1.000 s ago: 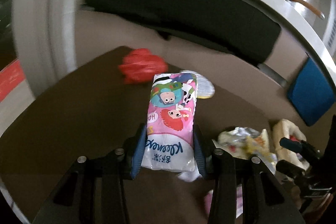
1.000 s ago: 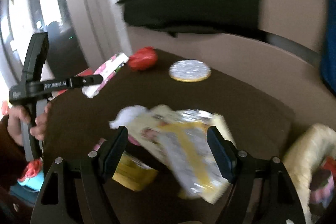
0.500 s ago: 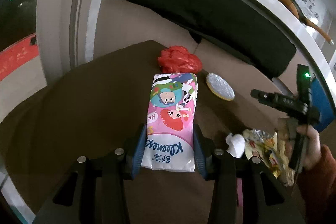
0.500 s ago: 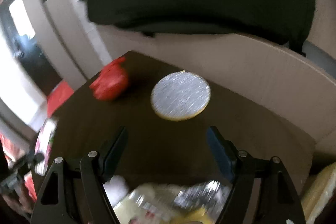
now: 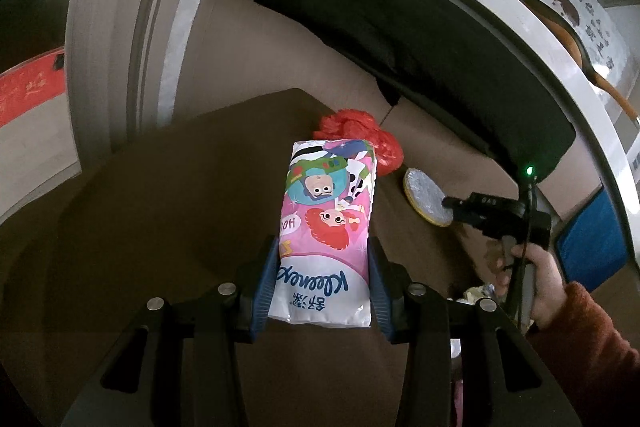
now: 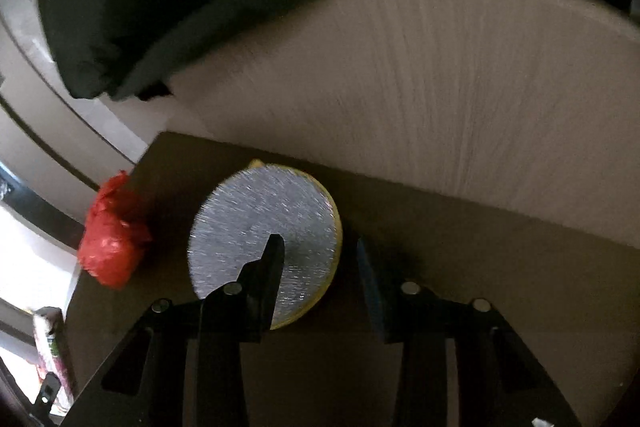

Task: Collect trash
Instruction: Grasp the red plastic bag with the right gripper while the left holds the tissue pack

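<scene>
Silver foil catches my eye first: the round foil lid (image 6: 264, 243) now sits directly under my right gripper (image 6: 318, 255), where a second ago that gripper hung over a crumpled snack wrapper nearer the front of the table. Its jaws are closing, one finger over the lid's face and the other just past its yellow rim; the rim lies between them, but I cannot confirm that the pads press on it yet. I judge this to be the pickup of the next piece of trash.

My left gripper (image 5: 322, 279) has kept its hold on the tissue pack (image 5: 328, 231), clamped at the pack's lower end and carried above the brown table (image 5: 168, 211).

Count: one foil lid and one red plastic bag (image 6: 112, 235), both near the table's far edge; one tissue pack. The bag lies just beside the lid, apart from it.
</scene>
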Demonstrator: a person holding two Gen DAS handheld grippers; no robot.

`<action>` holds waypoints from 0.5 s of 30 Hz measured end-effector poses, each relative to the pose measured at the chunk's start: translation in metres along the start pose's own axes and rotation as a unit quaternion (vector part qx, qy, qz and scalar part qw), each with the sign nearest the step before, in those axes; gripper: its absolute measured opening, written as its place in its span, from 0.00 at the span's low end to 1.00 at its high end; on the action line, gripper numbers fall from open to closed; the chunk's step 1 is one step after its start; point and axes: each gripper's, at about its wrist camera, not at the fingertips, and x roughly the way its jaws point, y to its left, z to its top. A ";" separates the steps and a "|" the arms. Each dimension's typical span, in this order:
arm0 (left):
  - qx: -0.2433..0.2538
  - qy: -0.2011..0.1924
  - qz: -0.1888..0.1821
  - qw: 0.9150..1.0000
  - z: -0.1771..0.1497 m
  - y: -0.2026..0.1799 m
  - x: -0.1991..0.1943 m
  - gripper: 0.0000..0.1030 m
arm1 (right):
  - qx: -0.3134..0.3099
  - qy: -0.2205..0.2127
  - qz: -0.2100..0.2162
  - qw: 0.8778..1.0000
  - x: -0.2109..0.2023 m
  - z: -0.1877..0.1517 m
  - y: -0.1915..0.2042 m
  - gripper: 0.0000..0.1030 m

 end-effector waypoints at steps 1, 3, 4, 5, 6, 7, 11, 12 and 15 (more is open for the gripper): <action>-0.002 -0.001 0.002 1.000 0.000 0.001 0.001 0.42 | -0.004 -0.006 0.003 1.000 0.000 0.000 0.001 0.34; -0.009 -0.001 0.012 1.000 -0.001 0.003 0.003 0.42 | -0.023 -0.002 0.011 1.000 0.001 0.001 0.006 0.17; -0.009 0.000 0.012 1.000 -0.002 0.003 0.003 0.42 | -0.033 -0.005 0.011 0.999 -0.002 0.000 0.009 0.15; -0.007 0.002 0.012 1.000 -0.003 0.001 0.003 0.42 | -0.045 -0.011 0.012 0.999 -0.006 -0.002 0.014 0.13; -0.005 0.004 0.012 1.000 -0.004 -0.001 0.004 0.42 | -0.059 -0.018 0.021 0.998 -0.013 -0.005 0.021 0.12; -0.001 0.006 0.010 1.000 -0.006 -0.005 0.003 0.42 | -0.077 -0.025 0.026 0.996 -0.022 -0.008 0.030 0.11; -0.007 0.014 -0.002 1.000 -0.008 -0.010 0.001 0.42 | -0.126 -0.042 0.043 0.990 -0.050 -0.018 0.063 0.10; -0.009 0.013 -0.002 1.000 -0.009 -0.011 -0.001 0.42 | -0.133 -0.046 0.047 0.989 -0.056 -0.020 0.070 0.10; -0.005 0.007 -0.003 1.000 -0.011 -0.014 -0.011 0.42 | -0.155 -0.049 0.072 0.984 -0.072 -0.025 0.093 0.10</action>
